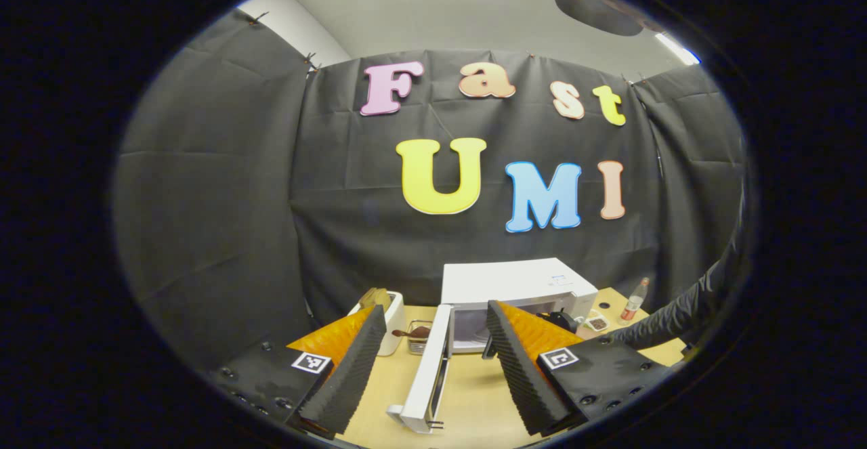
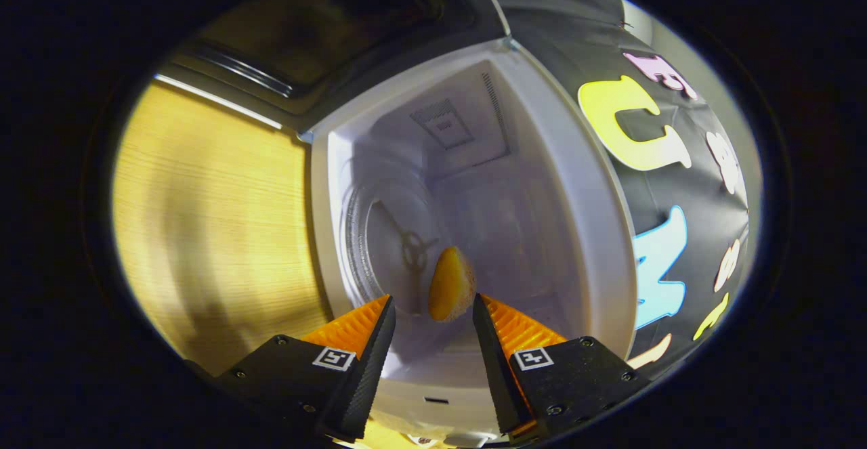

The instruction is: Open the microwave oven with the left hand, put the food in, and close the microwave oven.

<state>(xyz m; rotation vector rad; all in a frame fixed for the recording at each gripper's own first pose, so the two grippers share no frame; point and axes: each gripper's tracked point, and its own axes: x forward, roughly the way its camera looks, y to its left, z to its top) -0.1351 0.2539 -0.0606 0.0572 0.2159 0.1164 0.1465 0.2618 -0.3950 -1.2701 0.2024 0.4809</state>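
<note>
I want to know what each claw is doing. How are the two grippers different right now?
The left gripper hangs back over the table, its fingers either side of the open door; the right gripper points into the microwave at the food. Both are open and hold nothing.

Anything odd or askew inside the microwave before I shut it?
Nothing stands out. The food sits in the microwave cavity just past the right gripper, whose jaws are open and off it. The door stands open between the left gripper fingers.
</note>
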